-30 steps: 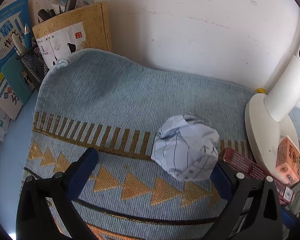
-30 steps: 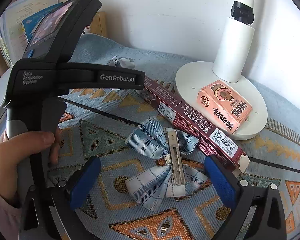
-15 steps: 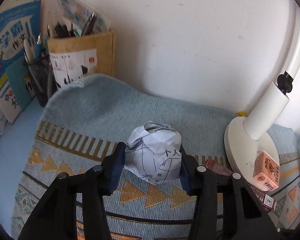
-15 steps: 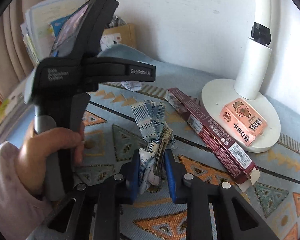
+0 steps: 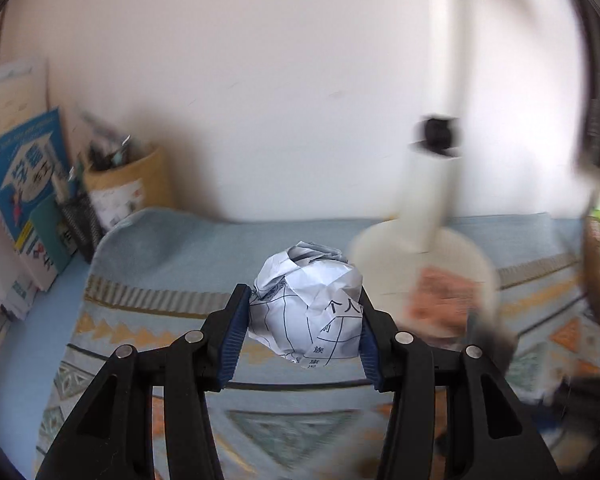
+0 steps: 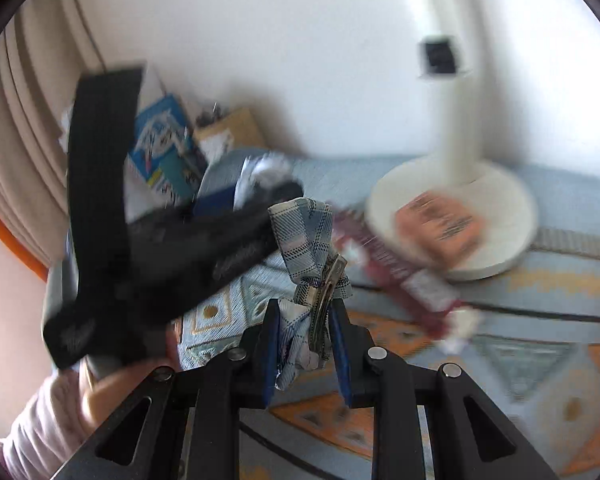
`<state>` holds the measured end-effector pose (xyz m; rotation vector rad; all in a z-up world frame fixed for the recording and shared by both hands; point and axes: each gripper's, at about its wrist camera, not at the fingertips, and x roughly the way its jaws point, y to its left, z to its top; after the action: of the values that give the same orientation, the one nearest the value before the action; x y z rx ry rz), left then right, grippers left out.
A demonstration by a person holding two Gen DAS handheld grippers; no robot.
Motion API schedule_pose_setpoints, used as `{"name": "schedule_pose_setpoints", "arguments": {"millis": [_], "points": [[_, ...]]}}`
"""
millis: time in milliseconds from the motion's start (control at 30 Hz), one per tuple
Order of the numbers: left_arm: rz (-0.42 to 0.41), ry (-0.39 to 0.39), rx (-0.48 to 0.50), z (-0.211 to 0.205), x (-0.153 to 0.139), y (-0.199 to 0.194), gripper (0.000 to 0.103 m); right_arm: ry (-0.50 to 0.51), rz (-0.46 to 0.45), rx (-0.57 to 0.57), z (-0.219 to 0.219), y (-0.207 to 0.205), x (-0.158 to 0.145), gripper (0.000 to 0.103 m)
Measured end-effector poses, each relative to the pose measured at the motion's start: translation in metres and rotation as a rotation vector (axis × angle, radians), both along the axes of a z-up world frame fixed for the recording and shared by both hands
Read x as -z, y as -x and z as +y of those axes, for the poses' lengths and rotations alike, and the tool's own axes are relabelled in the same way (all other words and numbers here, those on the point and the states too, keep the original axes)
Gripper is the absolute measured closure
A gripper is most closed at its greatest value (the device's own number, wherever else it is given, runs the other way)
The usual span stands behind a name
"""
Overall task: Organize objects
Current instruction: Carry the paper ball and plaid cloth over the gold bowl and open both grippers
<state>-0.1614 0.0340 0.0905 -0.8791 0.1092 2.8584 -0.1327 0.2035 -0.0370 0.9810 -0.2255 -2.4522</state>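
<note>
Low in the middle of the frame, the right gripper (image 6: 305, 354) has its blue-padded jaws pressed onto a blue-and-white plaid fabric bow with a metal hair clip (image 6: 310, 264), which stands up above the patterned blue, orange and cream woven cloth (image 6: 520, 364). To the left, blurred, the black left gripper (image 6: 260, 200) clasps a crumpled white paper ball (image 6: 266, 170), with a hand in a pale pink sleeve (image 6: 100, 392) on its handle at lower left. At right a white lamp's round base (image 6: 500, 208) carries a pink carton (image 6: 440, 222), a long maroon box (image 6: 396, 276) lies just beside it, and books (image 6: 160, 148) and a tan pen holder (image 6: 230, 130) stand against the white wall at upper left.
</note>
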Motion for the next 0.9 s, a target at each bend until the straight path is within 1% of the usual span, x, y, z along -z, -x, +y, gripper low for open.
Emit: {"name": "schedule_pose_setpoints", "arguments": {"millis": [33, 67, 100, 133, 167, 200, 300, 333, 367, 400, 500, 567, 600, 633, 700, 767, 833, 900], "points": [[0.009, -0.010, 0.024, 0.015, -0.008, -0.007, 0.056, -0.009, 0.011, 0.020, 0.007, -0.008, -0.008, 0.080], [0.010, -0.022, 0.048, 0.012, -0.012, 0.010, 0.056, -0.018, 0.023, 0.042, 0.020, -0.010, -0.016, 0.080], [0.012, -0.033, 0.079, 0.026, -0.017, 0.004, 0.055, -0.026, 0.037, 0.067, 0.035, -0.012, -0.023, 0.080], [0.015, -0.037, 0.105, 0.026, -0.014, -0.008, 0.055, -0.036, 0.051, 0.097, 0.054, -0.014, -0.031, 0.080], [0.015, -0.038, 0.133, 0.040, -0.017, -0.015, 0.055, -0.046, 0.059, 0.125, 0.069, -0.019, -0.039, 0.080], [0.011, -0.040, 0.163, 0.059, -0.021, -0.022, 0.055, -0.053, 0.063, 0.151, 0.080, -0.027, -0.045, 0.080], [-0.003, -0.060, 0.261, 0.110, -0.030, -0.042, 0.055, -0.063, 0.072, 0.249, 0.145, -0.028, -0.067, 0.080], [-0.006, -0.063, 0.292, 0.124, -0.029, -0.044, 0.055, -0.068, 0.075, 0.281, 0.150, -0.014, -0.080, 0.080], [-0.006, -0.066, 0.326, 0.142, -0.029, -0.049, 0.055, -0.070, 0.082, 0.309, 0.167, -0.016, -0.085, 0.080], [-0.009, -0.067, 0.356, 0.161, -0.022, -0.051, 0.055, -0.072, 0.090, 0.337, 0.183, -0.017, -0.090, 0.080], [-0.021, -0.061, 0.454, 0.210, -0.020, -0.065, 0.055, -0.096, 0.104, 0.430, 0.235, -0.026, -0.106, 0.080], [-0.036, -0.054, 0.505, 0.236, -0.022, -0.071, 0.055, -0.098, 0.098, 0.490, 0.270, -0.031, -0.110, 0.080], [-0.041, -0.054, 0.528, 0.247, -0.023, -0.074, 0.055, -0.096, 0.092, 0.511, 0.283, -0.026, -0.111, 0.080], [-0.045, -0.052, 0.544, 0.255, -0.021, -0.072, 0.055, -0.097, 0.084, 0.536, 0.298, -0.030, -0.111, 0.080], [-0.059, -0.046, 0.571, 0.265, -0.017, -0.074, 0.055, -0.106, 0.063, 0.572, 0.315, -0.025, -0.107, 0.080], [-0.070, -0.044, 0.592, 0.278, -0.019, -0.080, 0.055, -0.116, 0.042, 0.593, 0.321, -0.023, -0.102, 0.080], [-0.070, -0.035, 0.597, 0.287, -0.019, -0.086, 0.055, -0.119, 0.020, 0.608, 0.336, -0.025, -0.097, 0.080], [-0.074, -0.031, 0.597, 0.294, -0.018, -0.089, 0.055, -0.102, 0.000, 0.618, 0.344, -0.023, -0.091, 0.080]]}}
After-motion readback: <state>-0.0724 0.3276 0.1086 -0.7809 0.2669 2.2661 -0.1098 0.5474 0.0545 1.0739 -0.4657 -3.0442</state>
